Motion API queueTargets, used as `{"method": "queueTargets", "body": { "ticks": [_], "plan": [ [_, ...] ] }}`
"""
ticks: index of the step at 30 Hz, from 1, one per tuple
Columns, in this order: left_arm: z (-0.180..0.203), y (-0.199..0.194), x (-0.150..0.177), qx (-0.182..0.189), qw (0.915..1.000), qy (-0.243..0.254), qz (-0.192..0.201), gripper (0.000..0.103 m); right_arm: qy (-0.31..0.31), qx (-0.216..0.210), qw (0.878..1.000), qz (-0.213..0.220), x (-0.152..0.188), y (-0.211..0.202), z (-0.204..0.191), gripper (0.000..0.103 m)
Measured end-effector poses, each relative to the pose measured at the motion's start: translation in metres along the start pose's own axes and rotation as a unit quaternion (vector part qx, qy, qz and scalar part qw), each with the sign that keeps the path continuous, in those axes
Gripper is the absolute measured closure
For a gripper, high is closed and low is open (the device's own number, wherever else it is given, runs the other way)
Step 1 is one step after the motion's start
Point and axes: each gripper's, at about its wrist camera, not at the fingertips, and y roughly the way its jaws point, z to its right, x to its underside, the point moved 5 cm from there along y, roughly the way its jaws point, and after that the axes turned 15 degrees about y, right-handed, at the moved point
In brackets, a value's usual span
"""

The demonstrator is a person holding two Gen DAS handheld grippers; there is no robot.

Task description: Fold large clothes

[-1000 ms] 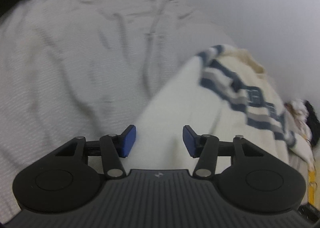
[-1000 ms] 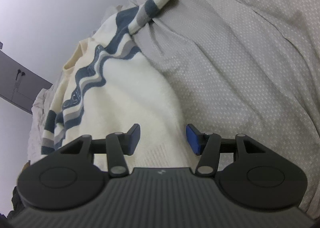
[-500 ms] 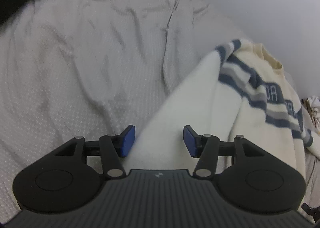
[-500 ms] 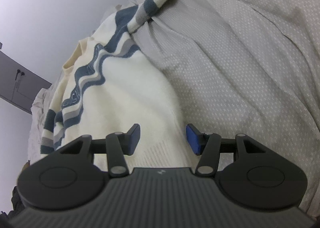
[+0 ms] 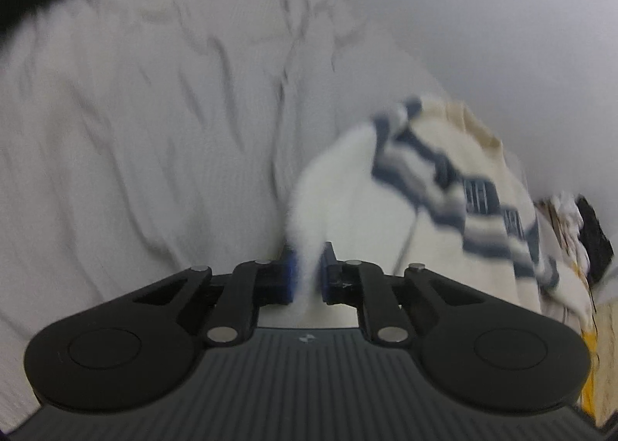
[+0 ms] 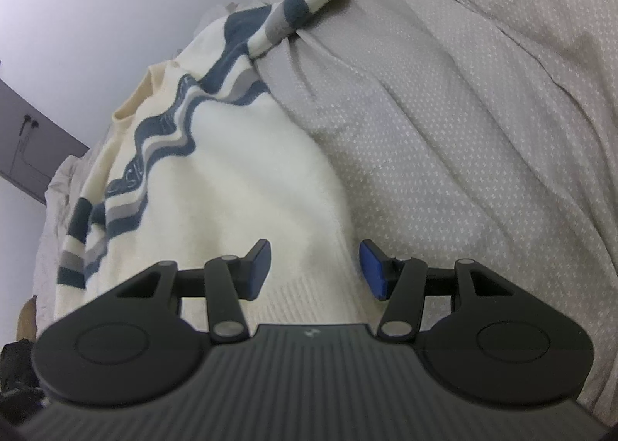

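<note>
Grey dotted bedding (image 6: 463, 131) covers the bed, with a pale wall behind it, and the cream sweater (image 6: 239, 189) with navy and grey stripes lies spread on that cover; it is the landmark for everything else.

At the sweater's left edge, in the left wrist view, the left gripper (image 5: 309, 274) has its jaws closing onto a pinch of the white knit, and the fabric already stands gathered between the blue pads. This view is blurred, so how deep the bite goes cannot be told. The gripper tips downward toward the bed, with the sweater's striped chest and collar beyond it to the right.

At the sweater's lower right corner, in the right wrist view, the right gripper (image 6: 314, 267) has its jaws about half open with nothing in them. The ribbed hem lies under and between the pads, untouched as far as can be seen. It too slopes down at the bed, level across its two fingers, the sweater's striped sleeve (image 6: 286, 19) trailing away far above it.

The step in hand looks like taking both hem corners before a fold. To do it well, the right jaws should probably sink onto the rib and catch both layers, not the bedding beneath. Both hands should then lift together, so the knit stays square and does not twist.
</note>
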Motion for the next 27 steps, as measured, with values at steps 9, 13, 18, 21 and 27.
{"method": "queueTargets", "body": {
  "ticks": [9,13,18,21,27],
  "plan": [
    [-0.032,-0.056,-0.176,-0.129,0.979,0.032,0.155,0.09,-0.053,0.016,0.997,0.047,-0.002,0.001,-0.021,0.048],
    [-0.033,-0.028,-0.24,-0.186,0.9646,0.049,0.18,0.09,-0.073,0.027,0.995,0.069,-0.008,0.01,-0.031,0.048],
    [-0.047,0.044,-0.293,-0.271,0.9427,0.083,0.176,0.09,-0.086,0.042,0.992,0.081,-0.013,0.041,-0.048,0.048],
    [-0.066,0.097,-0.302,-0.293,0.9401,0.086,0.152,0.09,-0.095,0.041,0.99,0.091,-0.017,0.061,-0.061,0.048],
    [-0.12,0.201,-0.289,-0.309,0.9446,0.069,0.086,0.09,-0.114,0.057,0.981,0.147,-0.033,0.093,-0.084,0.048]
  ]
}}
